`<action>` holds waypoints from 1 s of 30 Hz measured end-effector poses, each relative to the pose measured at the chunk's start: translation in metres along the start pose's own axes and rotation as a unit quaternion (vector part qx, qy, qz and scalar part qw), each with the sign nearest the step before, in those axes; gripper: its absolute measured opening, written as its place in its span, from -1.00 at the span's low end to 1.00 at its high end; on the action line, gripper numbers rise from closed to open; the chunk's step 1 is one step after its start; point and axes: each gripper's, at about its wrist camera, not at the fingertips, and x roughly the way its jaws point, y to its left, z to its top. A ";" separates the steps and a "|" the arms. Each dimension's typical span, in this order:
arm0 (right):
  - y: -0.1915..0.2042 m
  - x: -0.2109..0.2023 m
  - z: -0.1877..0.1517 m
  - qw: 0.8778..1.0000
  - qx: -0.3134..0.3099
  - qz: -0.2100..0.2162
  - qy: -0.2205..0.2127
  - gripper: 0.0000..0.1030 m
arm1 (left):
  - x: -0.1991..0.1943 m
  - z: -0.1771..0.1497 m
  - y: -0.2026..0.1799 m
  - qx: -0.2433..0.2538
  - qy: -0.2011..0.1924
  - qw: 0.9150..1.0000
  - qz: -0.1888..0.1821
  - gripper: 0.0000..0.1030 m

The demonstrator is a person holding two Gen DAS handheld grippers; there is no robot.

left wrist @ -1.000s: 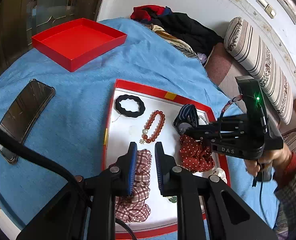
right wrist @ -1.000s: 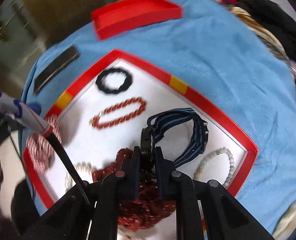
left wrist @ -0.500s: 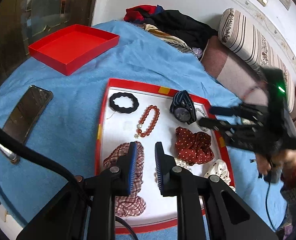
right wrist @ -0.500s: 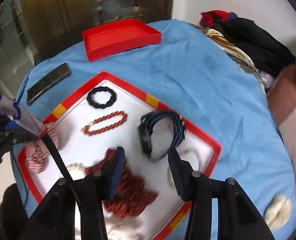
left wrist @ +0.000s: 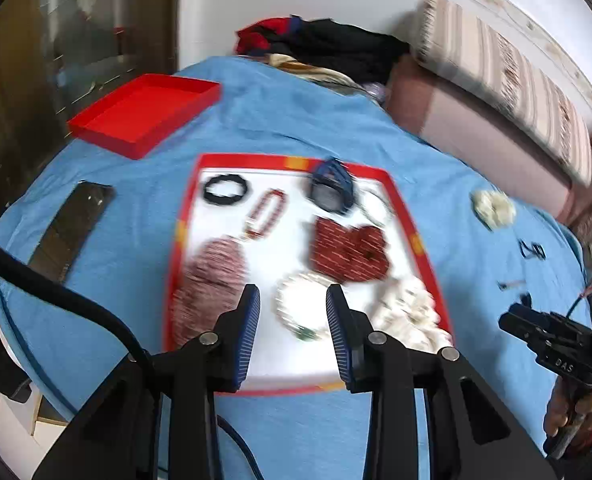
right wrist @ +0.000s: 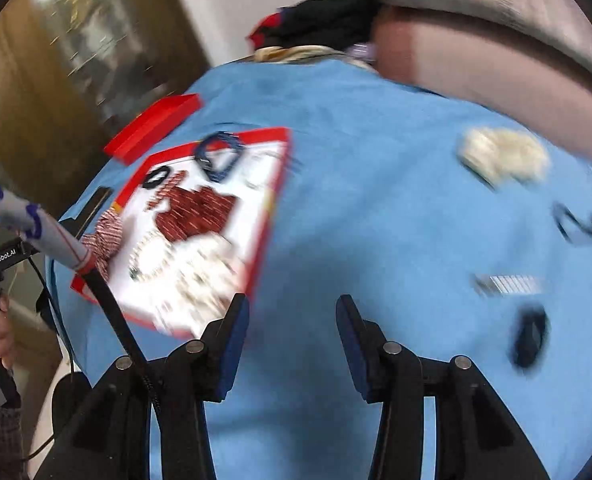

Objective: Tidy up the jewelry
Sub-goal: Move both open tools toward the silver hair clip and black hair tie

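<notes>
Blue-padded and spread wide, the left gripper (left wrist: 292,332) holds nothing; just past its tips a white bead bracelet (left wrist: 301,308) lies in the red-rimmed white tray (left wrist: 411,236). Farther ahead in the tray lie a red dotted scrunchie (left wrist: 349,254), a red bead bracelet (left wrist: 266,212), a black ring-shaped hair tie (left wrist: 224,189) and a blue-strapped watch (left wrist: 331,192). The right gripper (right wrist: 292,344), also wide open and empty, hangs over blue cloth (right wrist: 355,184), with the tray ahead to its left and a cream scrunchie (right wrist: 503,156) ahead to its right.
</notes>
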 end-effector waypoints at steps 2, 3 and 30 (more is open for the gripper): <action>-0.014 -0.014 -0.012 1.000 0.013 -0.018 -0.010 -0.05 | -0.002 -0.006 -0.022 0.013 0.002 1.000 -0.001 -0.36; -0.022 -0.024 -0.021 0.999 0.023 -0.029 -0.017 -0.05 | -0.004 -0.009 -0.034 0.021 0.002 1.000 0.001 -0.35; -0.126 -0.098 -0.082 0.985 0.094 -0.125 -0.076 0.03 | 0.007 -0.047 -0.194 0.150 0.029 0.988 -0.008 -0.27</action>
